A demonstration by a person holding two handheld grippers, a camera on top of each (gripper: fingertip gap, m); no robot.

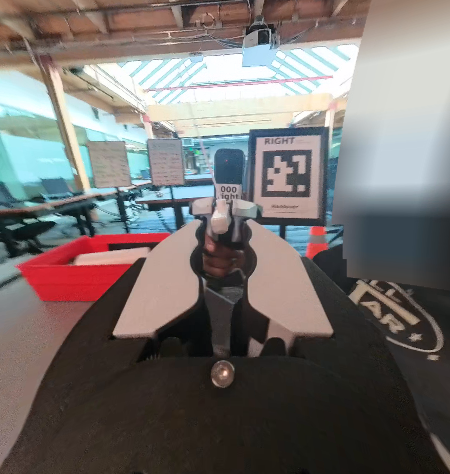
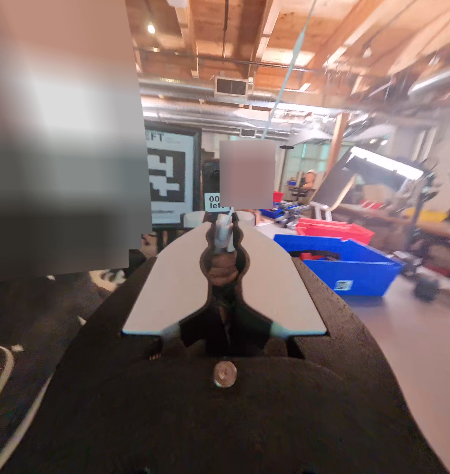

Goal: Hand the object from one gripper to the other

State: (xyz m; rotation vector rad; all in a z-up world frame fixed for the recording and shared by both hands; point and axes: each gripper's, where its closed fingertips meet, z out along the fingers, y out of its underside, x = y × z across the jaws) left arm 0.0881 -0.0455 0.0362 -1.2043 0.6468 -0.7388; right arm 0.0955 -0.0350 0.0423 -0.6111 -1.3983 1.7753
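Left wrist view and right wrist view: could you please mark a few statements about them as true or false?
1. A red bin stands on the table in the left wrist view. True.
2. The red bin is empty. False: a white thing lies in it.
3. The cone is blue. False: it is orange.
4. A blue bin shows in the right wrist view. True.
5. The left claw and right claw point away from each other. False: they face each other.
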